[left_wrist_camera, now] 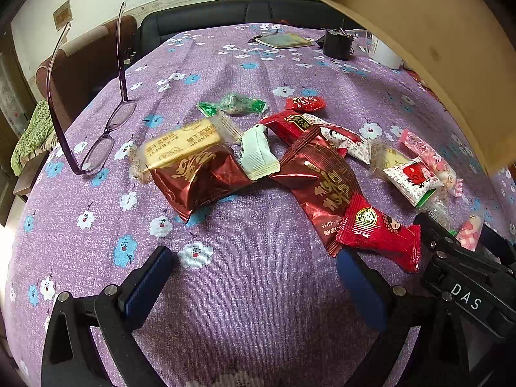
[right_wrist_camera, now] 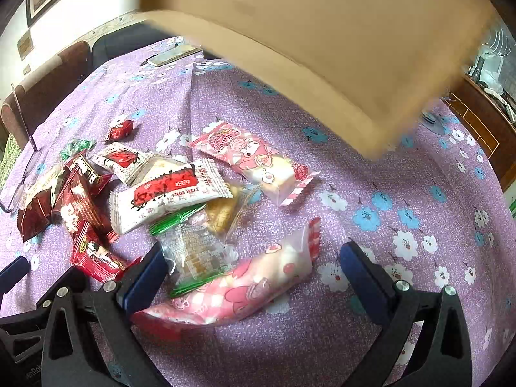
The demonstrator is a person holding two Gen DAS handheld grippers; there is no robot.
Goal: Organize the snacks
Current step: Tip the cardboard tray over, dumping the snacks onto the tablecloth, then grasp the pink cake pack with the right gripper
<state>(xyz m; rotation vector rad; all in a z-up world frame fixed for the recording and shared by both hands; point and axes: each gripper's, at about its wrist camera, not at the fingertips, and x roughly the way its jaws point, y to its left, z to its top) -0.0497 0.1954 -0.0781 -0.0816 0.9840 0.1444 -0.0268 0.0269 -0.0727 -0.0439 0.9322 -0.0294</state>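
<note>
Left gripper (left_wrist_camera: 254, 277) spread wide, nothing between the blue pads, low over bare purple flowered tablecloth (left_wrist_camera: 245, 64). Just past its right finger (left_wrist_camera: 358, 280), a bright red snack packet (left_wrist_camera: 380, 232), lying on the end of a long dark red foil wrapper (left_wrist_camera: 322, 177). Further out, a crumpled dark red foil packet (left_wrist_camera: 196, 180) under a yellow biscuit pack (left_wrist_camera: 182, 143), a white sachet (left_wrist_camera: 258, 154) between the two foil pieces, a green-ended candy (left_wrist_camera: 233, 104) and a small red candy (left_wrist_camera: 304, 103) beyond. Far left, purple eyeglasses (left_wrist_camera: 106, 129) resting lenses-down, temples up.

Right gripper (right_wrist_camera: 254, 267) likewise wide open and empty-handed, straddling a pink cartoon-printed packet (right_wrist_camera: 245, 287) whose near end smears out of focus. Touching the left finger (right_wrist_camera: 145, 274), a clear packet with green edges (right_wrist_camera: 190, 251), contents hard to read. Beyond, a white and red packet (right_wrist_camera: 167, 193) and a second pink packet (right_wrist_camera: 258, 161).

Above, a blurred tan cardboard-like shape (right_wrist_camera: 322, 32), cut off by the frame, hiding the far table; cannot tell exactly what.
</note>
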